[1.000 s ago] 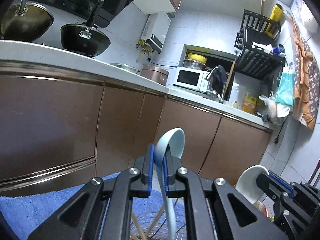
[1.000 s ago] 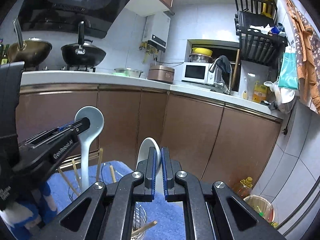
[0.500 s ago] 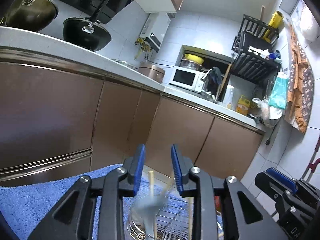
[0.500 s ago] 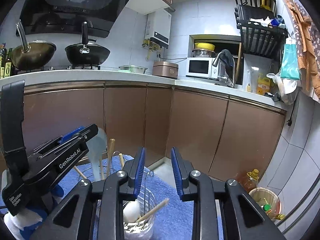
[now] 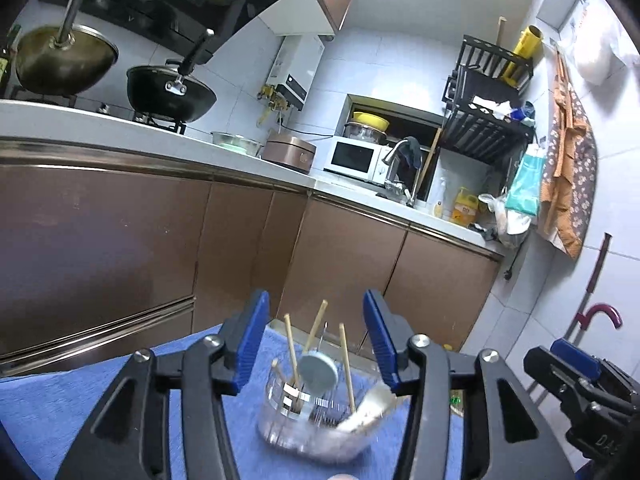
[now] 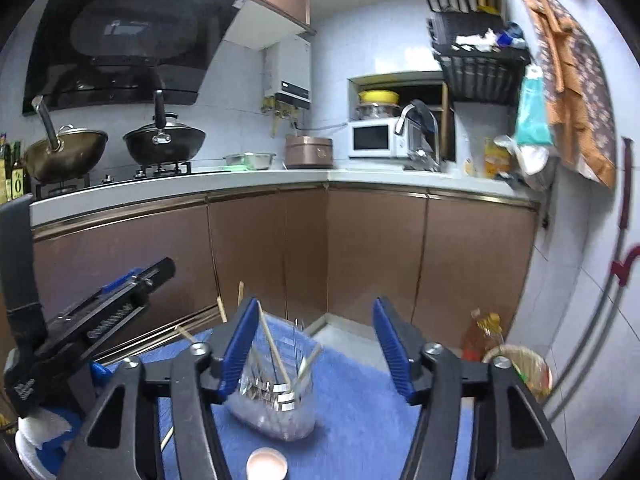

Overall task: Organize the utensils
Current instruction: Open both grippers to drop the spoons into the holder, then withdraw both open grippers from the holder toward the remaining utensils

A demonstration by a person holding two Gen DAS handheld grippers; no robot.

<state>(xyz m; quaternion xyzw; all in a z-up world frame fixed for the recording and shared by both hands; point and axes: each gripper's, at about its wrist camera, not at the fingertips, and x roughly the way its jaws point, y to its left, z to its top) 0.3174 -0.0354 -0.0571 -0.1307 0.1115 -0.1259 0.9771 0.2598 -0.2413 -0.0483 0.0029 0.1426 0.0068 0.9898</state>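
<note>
Left gripper [image 5: 316,344] and right gripper [image 6: 312,344]: both spread wide, holding nothing, poised above the clear holder [image 5: 316,420] on the blue towel [image 6: 352,392]. Holder contained chopsticks [image 5: 346,364] and two spoons [image 5: 319,366]; deposit step judged complete. Next move called for locating any utensil left outside, none plainly identifiable.

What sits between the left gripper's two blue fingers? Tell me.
In the left wrist view, the open left gripper frames the clear utensil holder on the blue towel, with wooden chopsticks and a pale spoon inside.
</note>
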